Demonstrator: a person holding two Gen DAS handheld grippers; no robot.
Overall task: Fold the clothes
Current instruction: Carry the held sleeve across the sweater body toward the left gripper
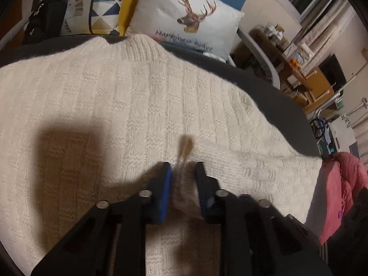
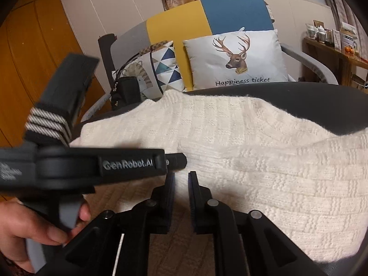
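A cream knitted sweater (image 1: 138,96) lies spread on a dark grey surface (image 1: 283,96). My left gripper (image 1: 182,168) is shut on a pinched fold of the sweater near its lower part. In the right wrist view the same sweater (image 2: 253,142) lies ahead, with one part folded over on the right. My right gripper (image 2: 181,177) is shut on a fold of the sweater, which fills the narrow gap between its jaws. The left gripper's body (image 2: 92,165), held by a hand, crosses the left of that view.
A deer-print cushion (image 1: 191,20) and a triangle-patterned cushion (image 1: 105,7) lean on a sofa behind the sweater. A black bag (image 1: 46,18) sits at the far left. Pink fabric (image 1: 345,184) lies at the right. A cluttered wooden shelf (image 1: 299,69) stands beyond.
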